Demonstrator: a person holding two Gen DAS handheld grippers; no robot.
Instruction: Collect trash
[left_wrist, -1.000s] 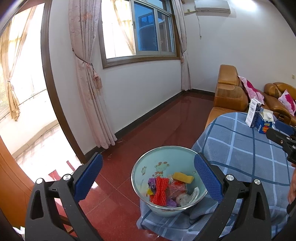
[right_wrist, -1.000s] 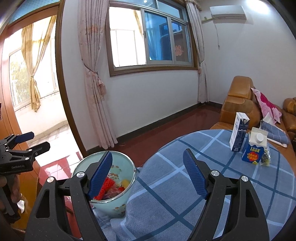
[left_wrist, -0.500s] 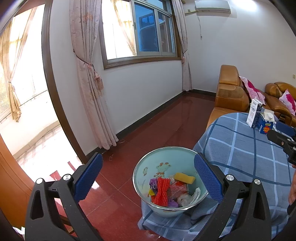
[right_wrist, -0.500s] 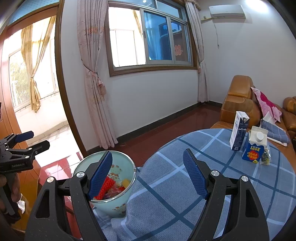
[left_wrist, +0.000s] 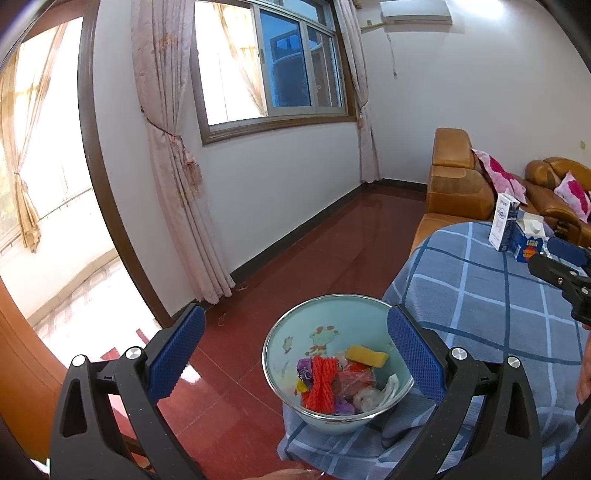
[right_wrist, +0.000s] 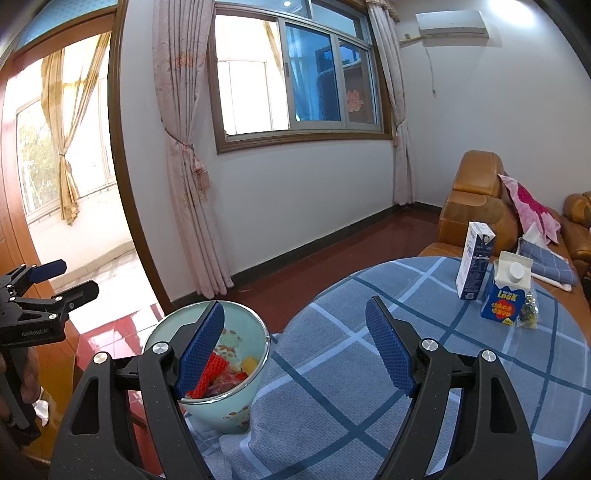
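Both claws, left claw (left_wrist: 295, 354) and right claw (right_wrist: 295, 347), stay spread and empty; nothing has shifted, with the bin (left_wrist: 332, 421) part-filled and cartons (right_wrist: 506, 291) waiting far right on the worktop (right_wrist: 369, 369).

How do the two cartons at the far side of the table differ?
The tall carton is slim, mostly white and dark blue, with a flat top and no cap showing. The short carton is squatter, bright blue with yellow lettering and a red patch, with a white gabled top and round cap. Both stand upright, side by side, on the checked tablecloth.
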